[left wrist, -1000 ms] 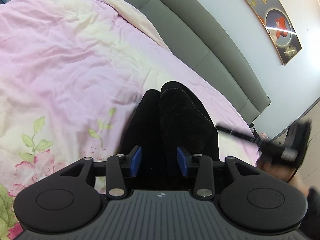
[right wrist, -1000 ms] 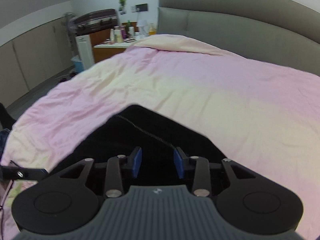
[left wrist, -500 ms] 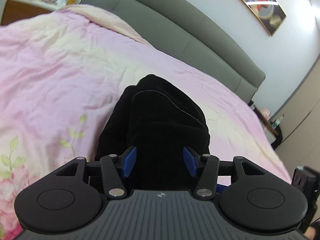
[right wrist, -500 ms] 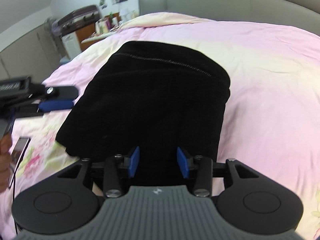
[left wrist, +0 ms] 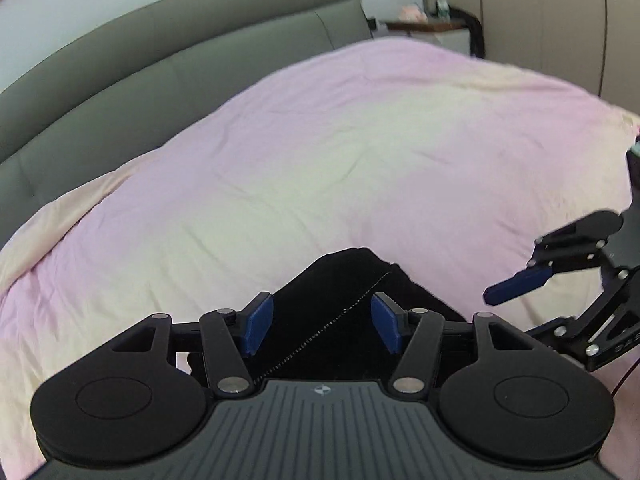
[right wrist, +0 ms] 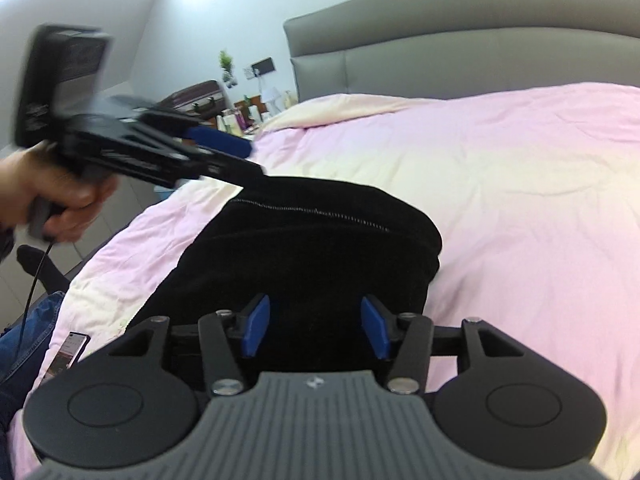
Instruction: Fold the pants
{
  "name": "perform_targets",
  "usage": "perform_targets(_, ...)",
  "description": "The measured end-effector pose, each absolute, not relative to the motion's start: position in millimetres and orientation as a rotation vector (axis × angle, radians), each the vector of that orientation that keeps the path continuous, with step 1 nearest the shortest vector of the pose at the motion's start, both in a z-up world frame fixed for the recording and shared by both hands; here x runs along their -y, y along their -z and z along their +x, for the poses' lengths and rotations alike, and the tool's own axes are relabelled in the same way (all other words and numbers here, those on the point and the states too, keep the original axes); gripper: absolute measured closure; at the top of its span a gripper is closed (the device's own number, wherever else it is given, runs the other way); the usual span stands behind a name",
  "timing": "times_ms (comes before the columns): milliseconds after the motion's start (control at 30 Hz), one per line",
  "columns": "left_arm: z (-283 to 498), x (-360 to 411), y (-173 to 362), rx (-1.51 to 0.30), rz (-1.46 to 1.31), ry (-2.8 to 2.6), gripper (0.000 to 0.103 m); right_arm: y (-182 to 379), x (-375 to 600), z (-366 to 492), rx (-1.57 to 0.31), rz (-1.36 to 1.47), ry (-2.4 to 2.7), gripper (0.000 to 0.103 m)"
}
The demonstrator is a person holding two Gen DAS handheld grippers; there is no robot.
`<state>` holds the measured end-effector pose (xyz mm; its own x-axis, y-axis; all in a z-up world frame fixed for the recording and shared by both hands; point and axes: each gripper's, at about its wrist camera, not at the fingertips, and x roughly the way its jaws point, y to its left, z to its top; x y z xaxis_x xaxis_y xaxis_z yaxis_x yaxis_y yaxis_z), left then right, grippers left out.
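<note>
Soft even daylight, strong fisheye bending at edges, motion-blurred left tongs

Black pants (pale stitched seam), pink-and-cream quilt, grey headboard, black tools with blue pads.

Your black pants lie folded into a compact, thick bundle on the pink duvet, near its foot-end edge and well away from the grey headboard. A line of pale stitching crosses the top layer near the far edge, which is rounded and rolled under at its right corner. The fabric looks dark and napped, its layers stacked unevenly, with the lower layer spreading wider toward the duvet's left edge.
</note>
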<state>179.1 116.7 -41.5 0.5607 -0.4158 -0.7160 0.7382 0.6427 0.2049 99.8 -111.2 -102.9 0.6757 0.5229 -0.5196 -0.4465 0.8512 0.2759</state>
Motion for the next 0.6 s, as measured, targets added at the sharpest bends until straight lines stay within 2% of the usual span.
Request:
perform_targets(200,216.8,-61.1,74.3,-0.829,0.739,0.862,0.038,125.4,125.5,112.7,-0.628,0.206,-0.547,0.042)
perform_targets(267,224.5,-48.1,86.7,-0.859,0.786,0.878,0.036,132.9,127.2,121.1,-0.647,0.253,-0.562,0.041)
perform_targets(367,234.2,-39.7,92.9,-0.905,0.757,0.897,0.037,144.9,130.3,124.9,-0.674,0.273,-0.589,0.04)
perform_targets(533,253.3,-37.2,92.2,-0.979,0.738,0.945,0.038,153.3,133.5,134.3,-0.693,0.343,-0.614,0.032)
perform_targets(600,264.3,-43.1,90.4,-1.028,0.72,0.96,0.043,154.8,131.5,137.6,-0.699,0.37,-0.617,0.031)
